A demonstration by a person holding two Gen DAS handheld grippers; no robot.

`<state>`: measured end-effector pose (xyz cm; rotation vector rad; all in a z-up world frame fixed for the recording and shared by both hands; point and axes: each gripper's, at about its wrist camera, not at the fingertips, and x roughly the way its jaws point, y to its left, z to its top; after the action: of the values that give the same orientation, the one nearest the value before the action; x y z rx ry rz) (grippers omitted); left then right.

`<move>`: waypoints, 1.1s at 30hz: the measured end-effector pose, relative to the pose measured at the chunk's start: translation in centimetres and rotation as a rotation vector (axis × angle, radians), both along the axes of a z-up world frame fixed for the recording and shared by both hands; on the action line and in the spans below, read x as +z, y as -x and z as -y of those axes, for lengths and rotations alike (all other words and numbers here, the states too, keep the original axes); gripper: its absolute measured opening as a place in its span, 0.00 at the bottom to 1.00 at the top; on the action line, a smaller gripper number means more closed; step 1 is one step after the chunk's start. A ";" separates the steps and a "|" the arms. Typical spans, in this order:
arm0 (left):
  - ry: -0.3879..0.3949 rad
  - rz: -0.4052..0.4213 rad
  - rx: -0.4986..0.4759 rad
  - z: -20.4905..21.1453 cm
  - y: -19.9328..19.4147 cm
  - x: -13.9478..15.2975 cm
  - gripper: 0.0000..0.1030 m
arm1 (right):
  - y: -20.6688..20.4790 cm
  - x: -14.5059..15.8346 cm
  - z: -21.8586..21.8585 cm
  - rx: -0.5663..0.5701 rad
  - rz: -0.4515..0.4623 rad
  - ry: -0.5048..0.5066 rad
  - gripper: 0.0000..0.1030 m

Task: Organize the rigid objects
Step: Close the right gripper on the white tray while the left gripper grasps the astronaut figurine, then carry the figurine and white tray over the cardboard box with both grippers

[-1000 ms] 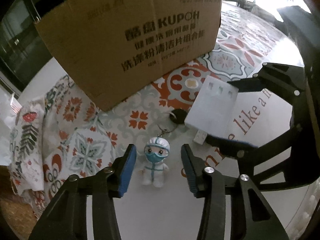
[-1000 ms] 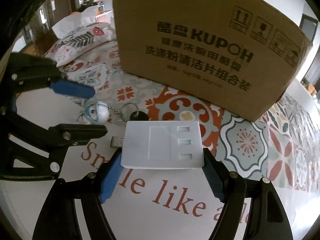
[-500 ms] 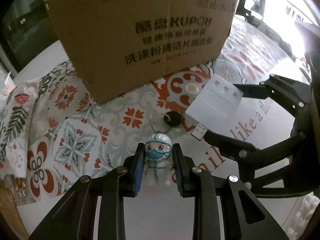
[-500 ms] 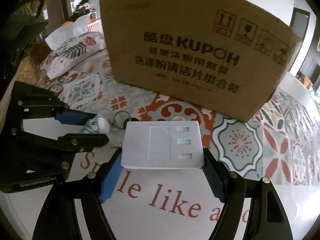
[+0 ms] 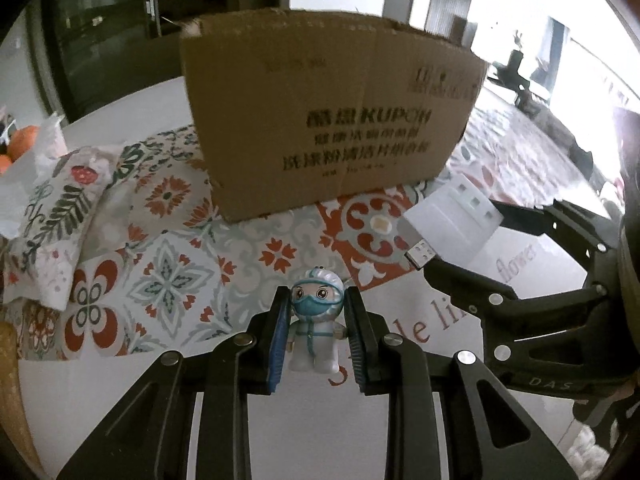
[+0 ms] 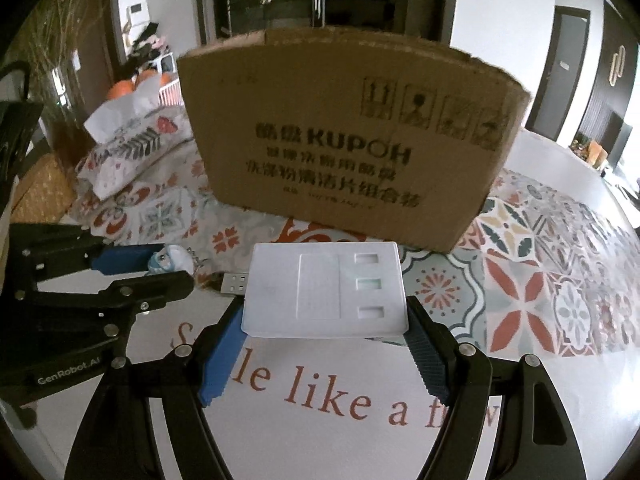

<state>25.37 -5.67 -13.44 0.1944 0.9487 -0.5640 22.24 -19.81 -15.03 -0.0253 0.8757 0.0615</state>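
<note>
Both grippers are holding small rigid items in front of a cardboard box.

The cardboard box (image 6: 352, 140) is standing at twelve o'clock on the patterned tablecloth (image 6: 520, 280); its top edge is showing but its inside is hidden, so I cannot tell what it is holding. The right gripper (image 6: 326, 344) is clamping a flat white plastic USB hub (image 6: 326, 290) by its two short edges, the metal plug sticking out at nine o'clock; it looks light, stiff and smooth, so a tilted grip could be letting it slide. The left gripper (image 5: 316, 340) is pinching a small masked figurine keychain (image 5: 316, 320) by its sides, pads pressing head and body; it looks light and hard, and its chain, hidden behind it, is probably dangling and could snag the box rim.
</note>
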 end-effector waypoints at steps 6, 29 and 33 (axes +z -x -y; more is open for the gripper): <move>0.046 0.015 0.031 -0.2 0.6 1.7 0.27 | 0.7 1.8 0.4 -0.024 0.041 -0.011 0.74; 0.112 0.171 0.080 0.6 1.8 11.3 0.27 | 2.8 11.1 1.8 -0.077 0.255 -0.029 0.75; 0.124 0.198 0.082 0.8 1.6 12.8 0.27 | 2.7 12.4 2.2 -0.081 0.278 -0.044 0.75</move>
<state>23.78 -6.51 -0.65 0.0972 0.7242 -0.5157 19.58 -21.98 -2.66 0.0424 0.5967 0.0008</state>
